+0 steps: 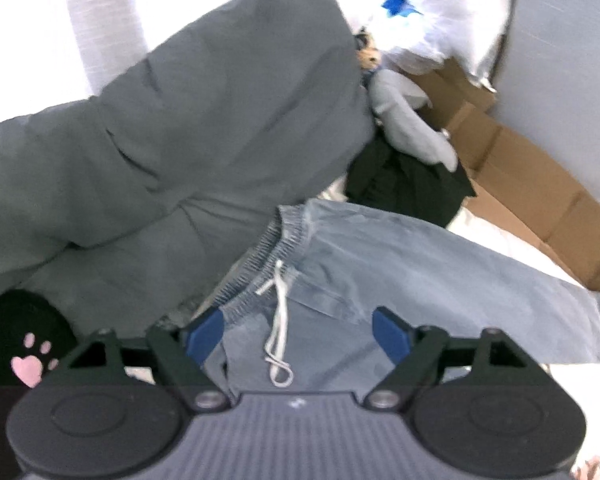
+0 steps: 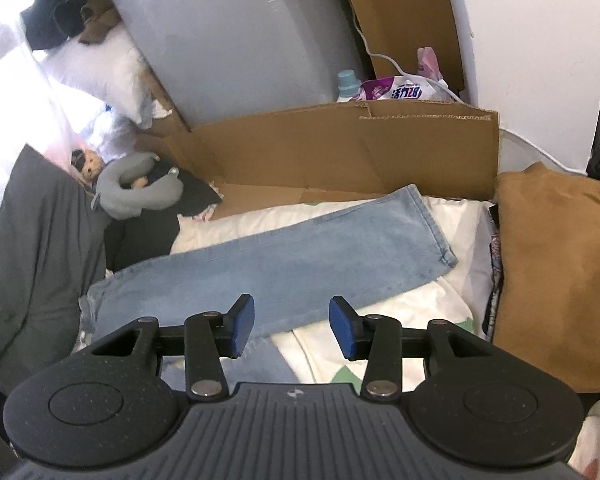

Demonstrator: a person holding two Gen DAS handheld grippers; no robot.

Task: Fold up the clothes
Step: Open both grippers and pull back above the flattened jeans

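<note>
Light blue jeans (image 2: 284, 256) lie folded lengthwise on a white bedsheet (image 2: 440, 304), legs stretching to the far right. Their elastic waistband and white drawstring (image 1: 278, 320) show in the left wrist view. My left gripper (image 1: 298, 334) hovers above the waistband with its blue pads wide apart and nothing pinched between them. My right gripper (image 2: 292, 326) hangs over the near edge of the jeans' leg, its pads parted and empty; the denim lies below them, untouched.
A grey duvet (image 1: 180, 120) is bunched at the left. Flattened cardboard (image 2: 340, 152) stands behind the jeans. A brown garment (image 2: 556, 280) lies at the right, with a grey neck pillow (image 2: 136, 192) and black clothes (image 1: 408, 188) at the back left.
</note>
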